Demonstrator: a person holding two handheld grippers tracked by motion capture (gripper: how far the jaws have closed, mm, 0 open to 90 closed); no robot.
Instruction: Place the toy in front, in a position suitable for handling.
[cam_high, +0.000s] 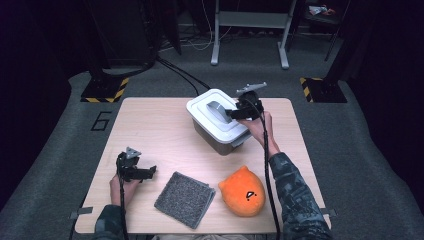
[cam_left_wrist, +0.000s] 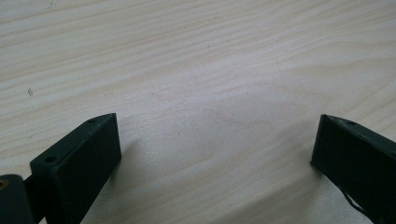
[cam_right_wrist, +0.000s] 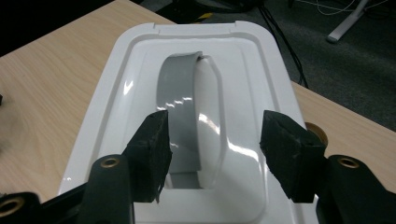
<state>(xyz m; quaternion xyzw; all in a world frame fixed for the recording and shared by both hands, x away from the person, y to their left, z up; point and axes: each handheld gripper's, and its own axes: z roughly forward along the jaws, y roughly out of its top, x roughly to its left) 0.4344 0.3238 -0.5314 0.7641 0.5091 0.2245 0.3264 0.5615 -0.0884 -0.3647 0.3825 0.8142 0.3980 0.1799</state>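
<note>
A white lidded box (cam_high: 226, 138) stands at the back middle of the wooden table (cam_high: 150, 125). Its lid (cam_right_wrist: 116, 107) carries a grey arched handle (cam_right_wrist: 180, 100), also visible from above (cam_high: 218, 109). My right gripper (cam_high: 234, 114) hovers at the lid's right side, open. In the right gripper view its jaws (cam_right_wrist: 217, 119) stand apart just short of the handle, pads clear of it. My left gripper (cam_high: 150, 171) rests near the front left of the table, open, with bare wood between its fingertips (cam_left_wrist: 217, 123).
An orange plush toy (cam_high: 243, 192) lies at the front right of the table. A grey textured mat (cam_high: 184, 198) lies at the front middle, right of my left gripper. Beyond the table are a dark floor, cables and a white stand (cam_high: 250, 30).
</note>
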